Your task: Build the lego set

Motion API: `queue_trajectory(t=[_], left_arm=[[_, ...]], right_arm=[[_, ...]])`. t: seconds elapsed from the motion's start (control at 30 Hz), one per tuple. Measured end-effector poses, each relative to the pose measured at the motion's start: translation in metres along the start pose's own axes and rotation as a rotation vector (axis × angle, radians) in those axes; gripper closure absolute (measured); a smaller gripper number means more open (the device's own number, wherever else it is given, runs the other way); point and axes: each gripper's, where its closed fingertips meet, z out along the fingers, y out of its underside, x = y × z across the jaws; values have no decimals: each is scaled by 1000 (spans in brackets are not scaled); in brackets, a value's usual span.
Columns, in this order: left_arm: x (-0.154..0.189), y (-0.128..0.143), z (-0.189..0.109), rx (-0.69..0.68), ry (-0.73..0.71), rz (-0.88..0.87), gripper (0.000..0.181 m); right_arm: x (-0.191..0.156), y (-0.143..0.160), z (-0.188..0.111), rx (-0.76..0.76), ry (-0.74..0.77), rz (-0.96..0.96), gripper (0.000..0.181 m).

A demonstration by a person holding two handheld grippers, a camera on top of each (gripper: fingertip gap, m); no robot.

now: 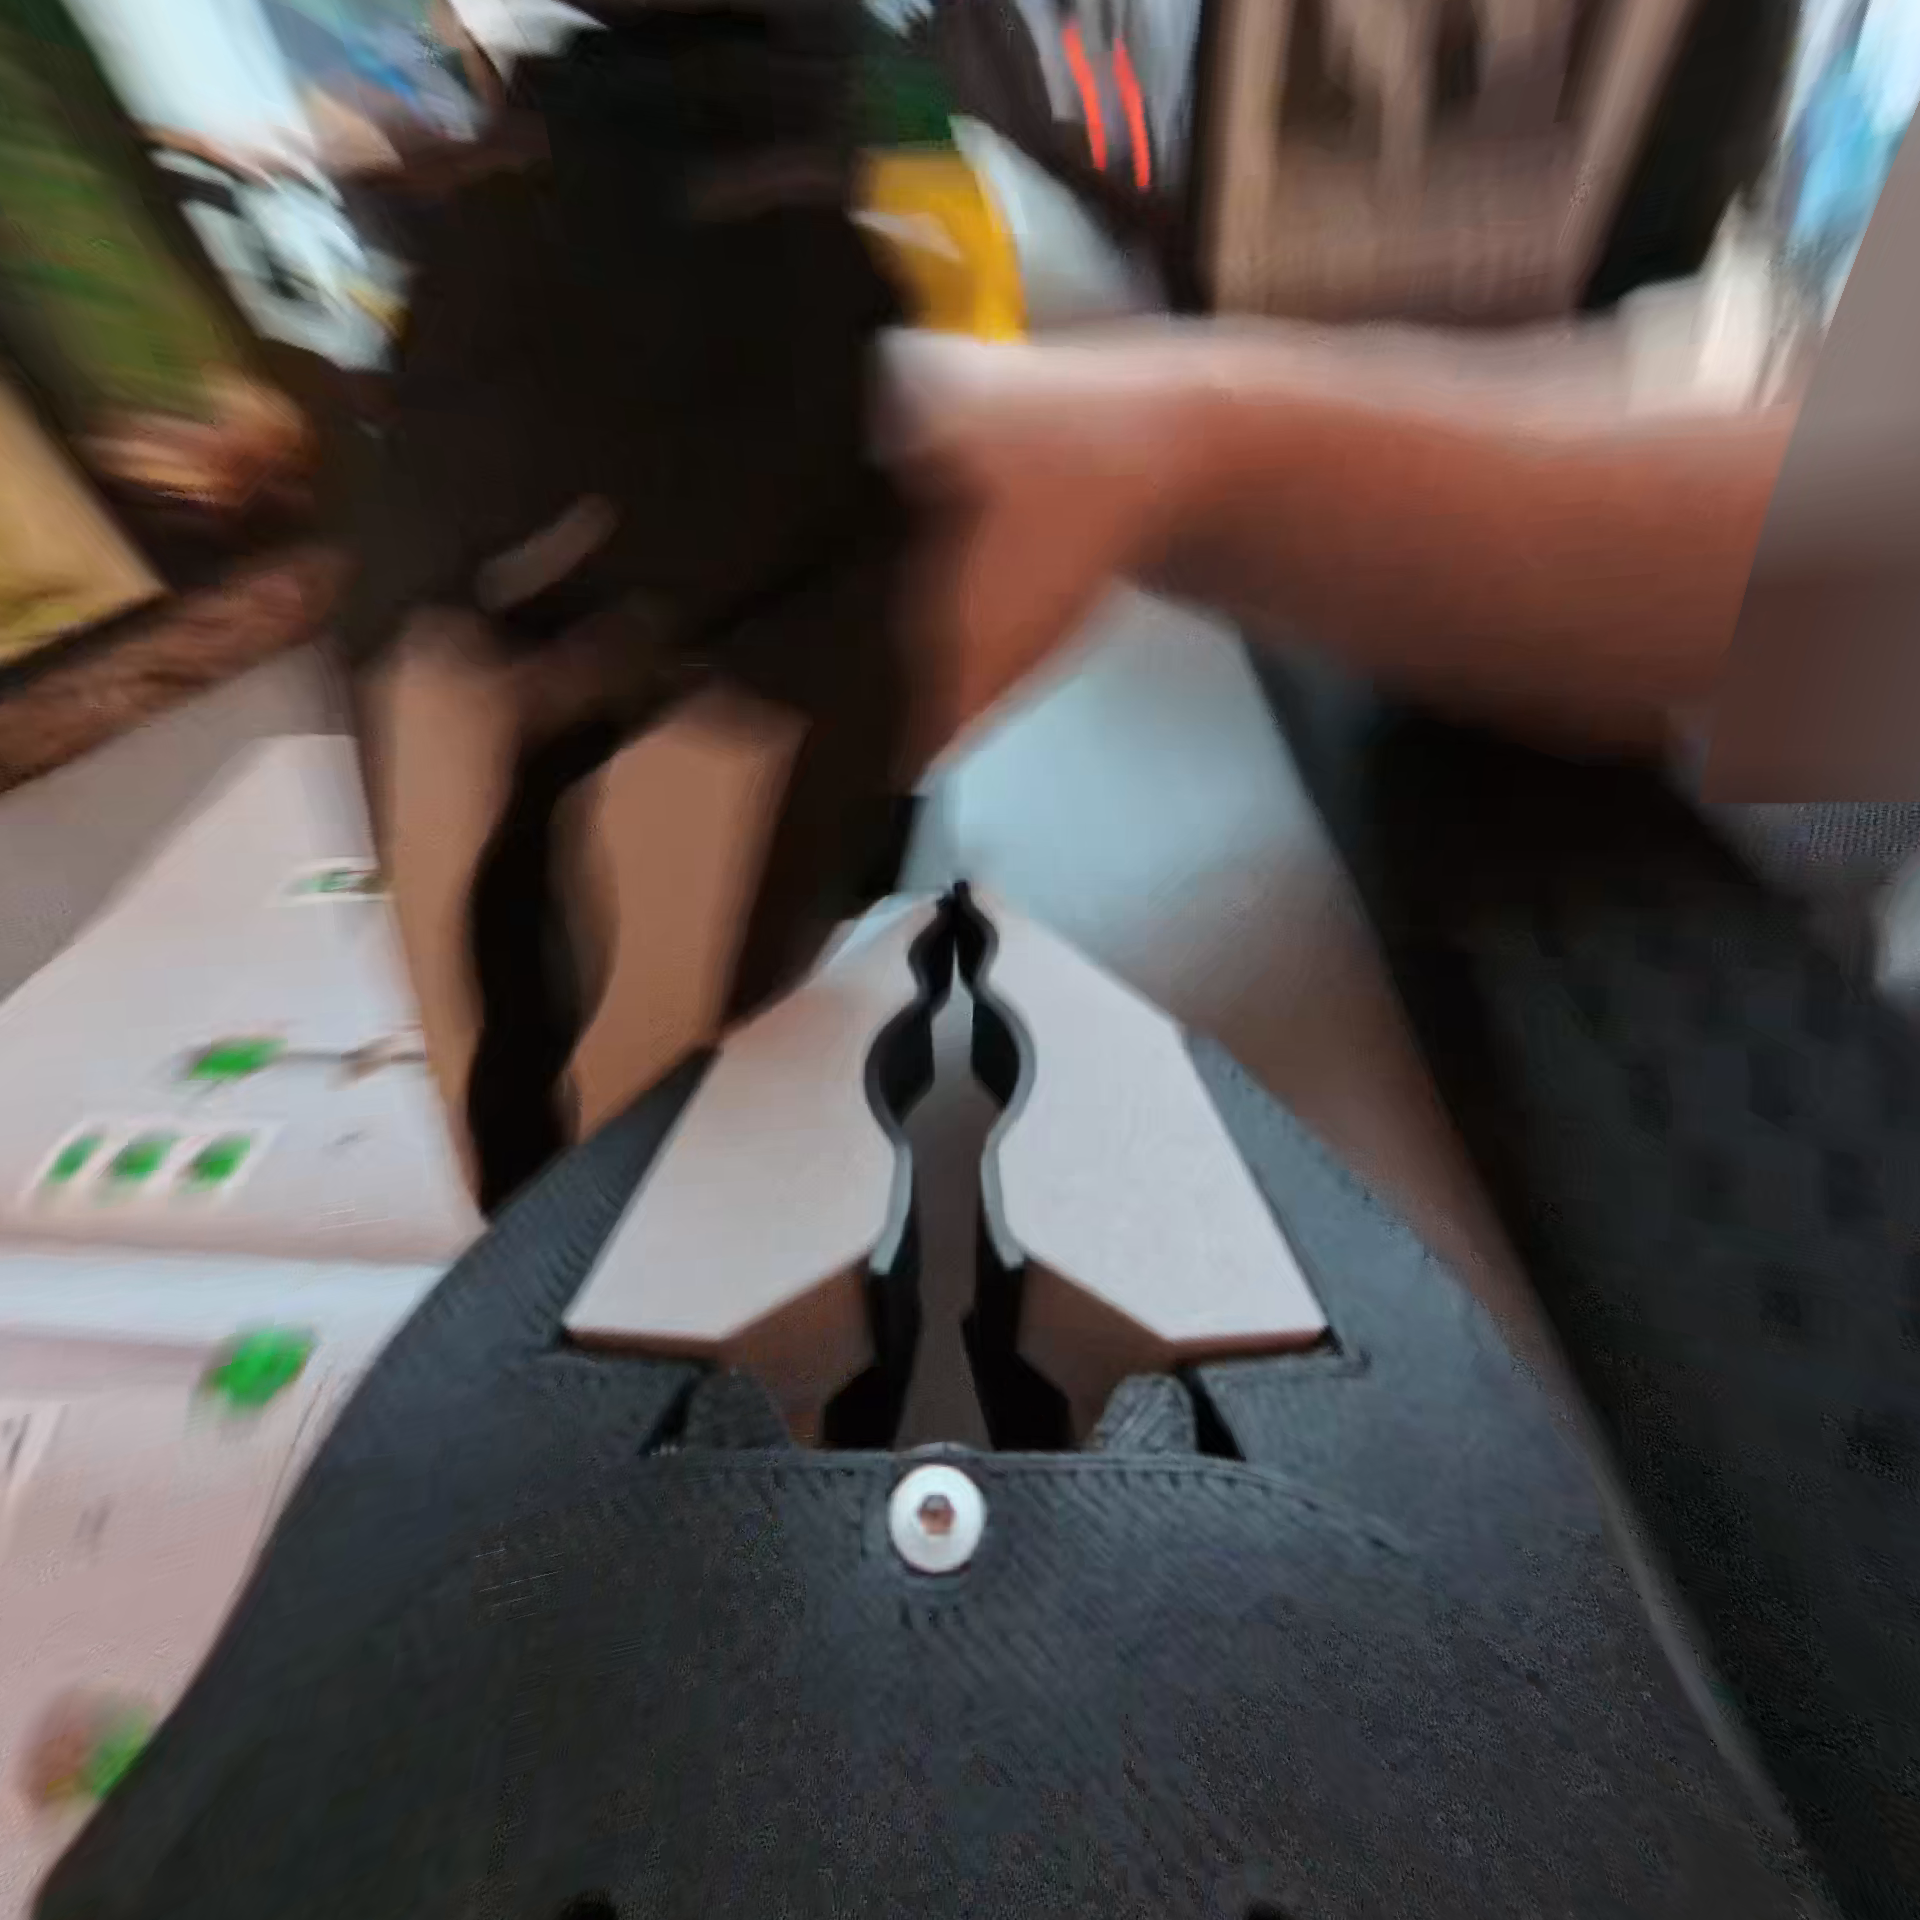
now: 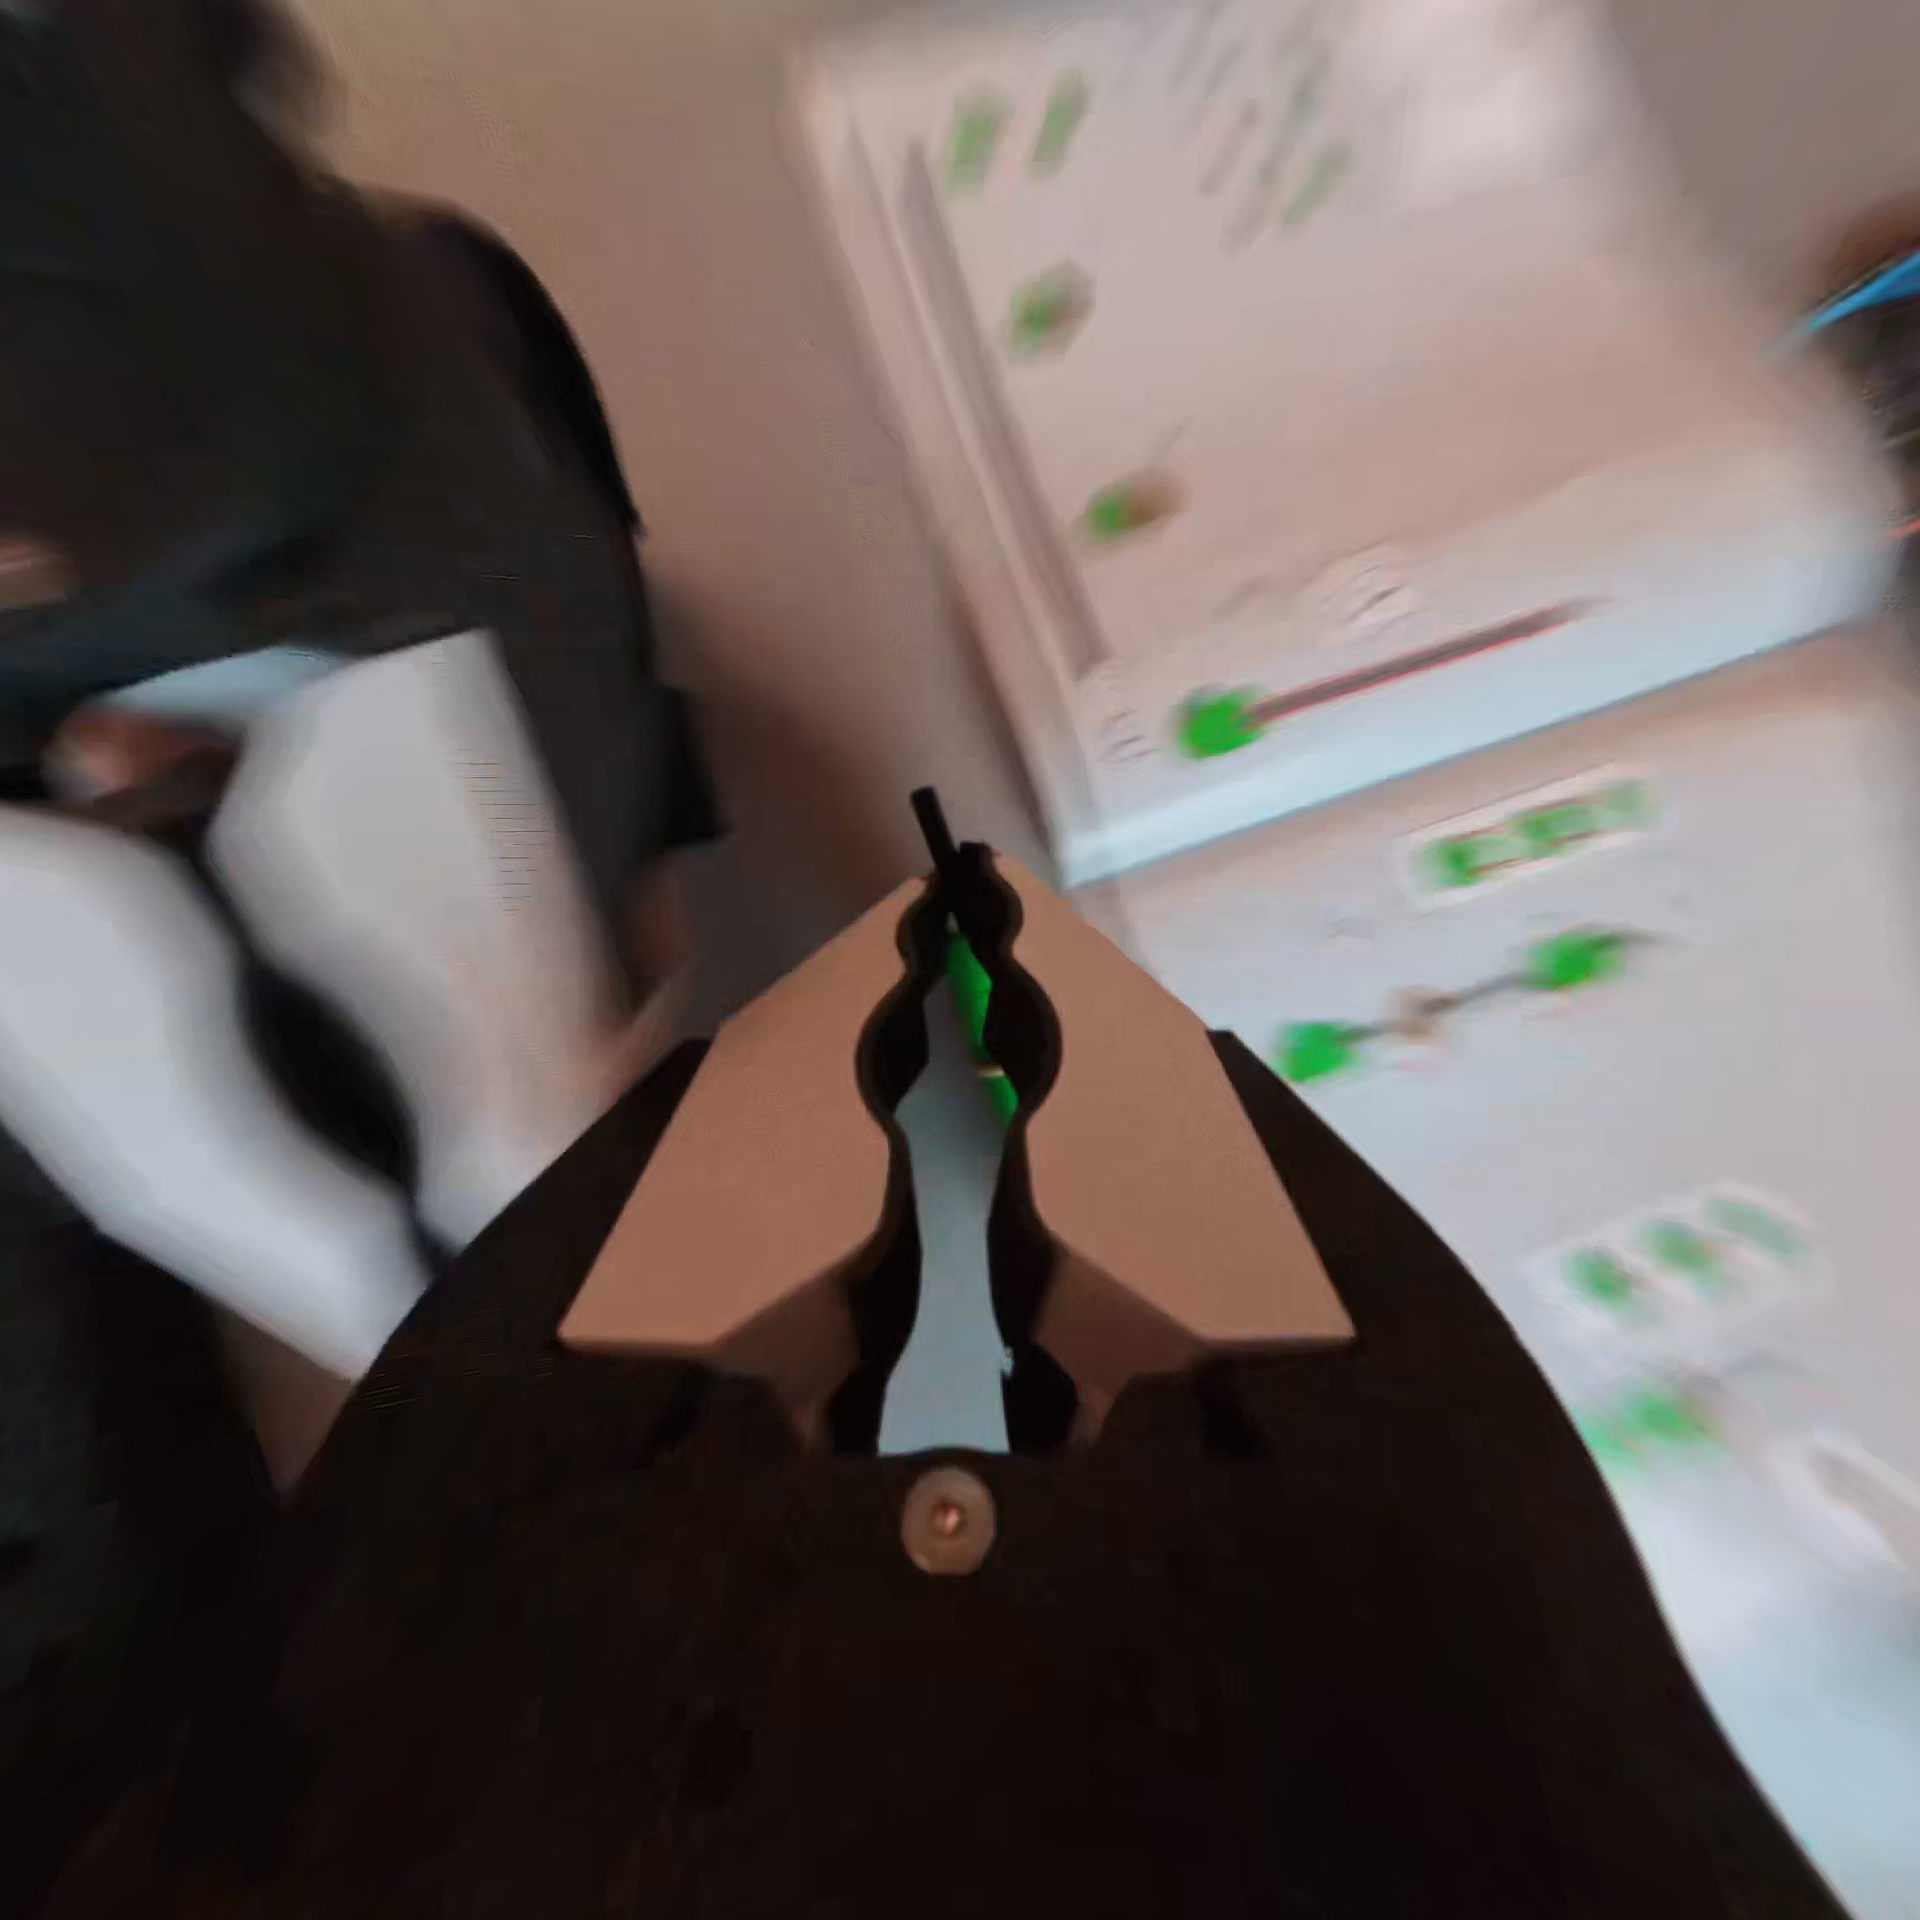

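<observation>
Both views are motion-blurred. My left gripper [image 1: 957, 914] is shut, with nothing visible between its fingertips. In front of it, the right gripper [image 1: 582, 935] hangs fingers down, held by a person's hand [image 1: 1247, 540]. My right gripper [image 2: 956, 883] is shut on a thin black axle [image 2: 932, 826] that pokes out past the tips, with a green piece [image 2: 977, 997] on it between the fingers. The open instruction booklet [image 2: 1455, 520] with green part pictures lies to the right in the right wrist view; it also shows at the left in the left wrist view [image 1: 208, 1039].
A black textured surface [image 1: 1662, 1143] lies at the right of the left wrist view. A dark blurred shape with white parts [image 2: 312, 727], likely the other gripper and a sleeve, fills the left of the right wrist view. Room clutter [image 1: 935, 239] lies behind.
</observation>
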Motion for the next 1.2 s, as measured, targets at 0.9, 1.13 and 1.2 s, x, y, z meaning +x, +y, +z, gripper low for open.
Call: queue_trajectory(t=[0.9, 1.13, 1.2], left_arm=[[-34, -106, -118, 637, -232, -48, 175], [-64, -103, -154, 741, -291, -170, 173], [-69, -102, -158, 735, -306, -172, 172]], right_arm=[[6, -88, -60, 655, 193, 186, 178], [52, -72, -119, 897, 69, 489, 179], [65, -61, -130, 960, -32, 611, 179]])
